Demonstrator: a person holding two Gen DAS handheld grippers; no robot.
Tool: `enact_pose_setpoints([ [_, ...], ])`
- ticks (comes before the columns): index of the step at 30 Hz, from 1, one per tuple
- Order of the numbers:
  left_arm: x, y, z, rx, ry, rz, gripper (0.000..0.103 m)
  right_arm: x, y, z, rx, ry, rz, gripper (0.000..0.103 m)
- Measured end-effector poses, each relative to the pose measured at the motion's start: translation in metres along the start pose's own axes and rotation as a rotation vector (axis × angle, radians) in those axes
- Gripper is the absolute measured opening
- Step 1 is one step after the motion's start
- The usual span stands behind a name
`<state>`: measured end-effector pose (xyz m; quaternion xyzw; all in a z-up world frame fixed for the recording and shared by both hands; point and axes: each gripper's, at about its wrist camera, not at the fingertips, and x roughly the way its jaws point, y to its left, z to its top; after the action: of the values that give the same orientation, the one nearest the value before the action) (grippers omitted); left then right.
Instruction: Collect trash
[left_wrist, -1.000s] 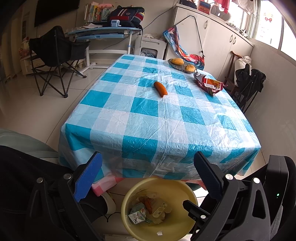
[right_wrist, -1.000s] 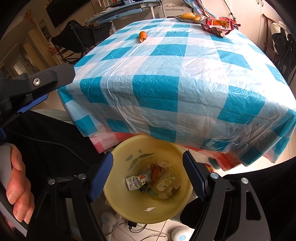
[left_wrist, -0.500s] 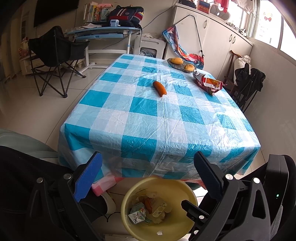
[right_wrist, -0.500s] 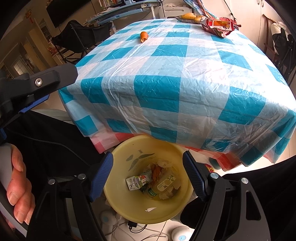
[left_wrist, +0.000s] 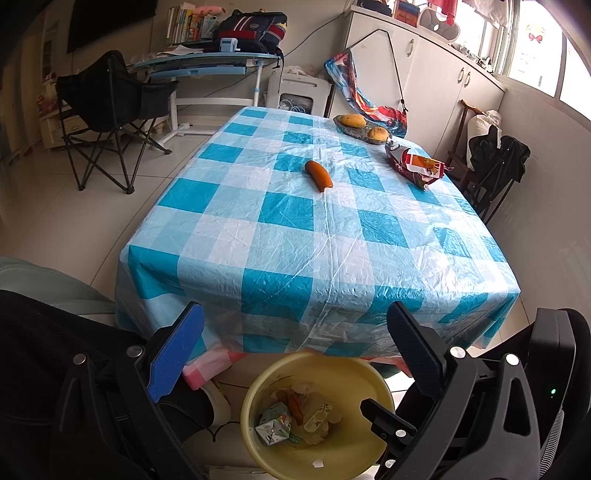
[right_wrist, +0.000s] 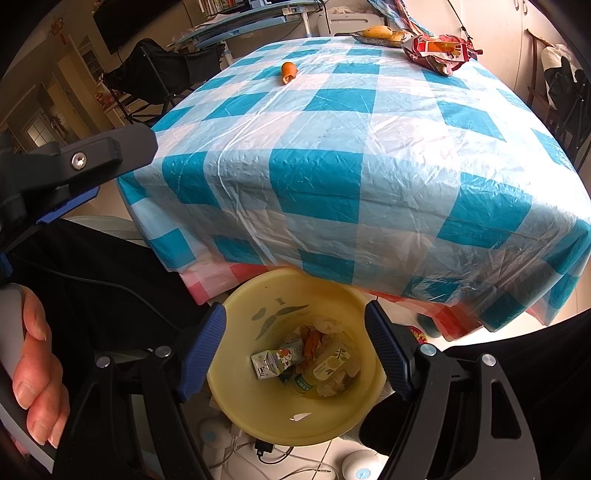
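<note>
A yellow bin (right_wrist: 258, 417) stands on the floor under the near table edge, holding a small carton (right_wrist: 275, 363) and crumpled wrappers (right_wrist: 332, 363). My right gripper (right_wrist: 295, 350) hangs open right above the bin's mouth, nothing between its blue pads. In the left wrist view the bin (left_wrist: 351, 373) sits low in the middle, and my left gripper (left_wrist: 295, 350) is open and empty over its far rim. On the checked tablecloth (left_wrist: 295, 236) lie an orange sausage-like piece (left_wrist: 319, 175) and a red snack bag (left_wrist: 415, 166). Both show far off in the right wrist view: orange piece (right_wrist: 288, 72), bag (right_wrist: 437, 51).
A dish with yellow fruit (left_wrist: 364, 127) sits at the table's far end. A black folding chair (left_wrist: 107, 110) and a desk (left_wrist: 207, 62) stand back left, white cupboards (left_wrist: 436, 85) back right. Cables and white devices (right_wrist: 354, 469) lie beside the bin. A hand (right_wrist: 33, 369) grips the left handle.
</note>
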<state>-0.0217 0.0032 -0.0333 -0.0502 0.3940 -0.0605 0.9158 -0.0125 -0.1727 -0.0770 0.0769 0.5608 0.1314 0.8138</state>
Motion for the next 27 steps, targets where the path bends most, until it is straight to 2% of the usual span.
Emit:
enact_pose_setpoints([
  [12,0.0,0.0,0.0,-0.004,-0.002,-0.003,0.096,0.0,0.006,0.001,-0.007,-0.001,0.0,0.074],
  [17,-0.008,0.009,0.005,-0.046,-0.02,-0.013,0.096,-0.011,0.007,0.006,0.012,-0.038,0.032,0.074],
  [23,-0.017,0.018,0.019,-0.08,-0.086,0.014,0.096,-0.034,0.002,0.034,-0.021,-0.122,0.032,0.074],
  [27,-0.009,0.016,0.034,-0.095,-0.084,0.013,0.096,-0.042,-0.009,0.068,-0.063,-0.178,0.0,0.078],
])
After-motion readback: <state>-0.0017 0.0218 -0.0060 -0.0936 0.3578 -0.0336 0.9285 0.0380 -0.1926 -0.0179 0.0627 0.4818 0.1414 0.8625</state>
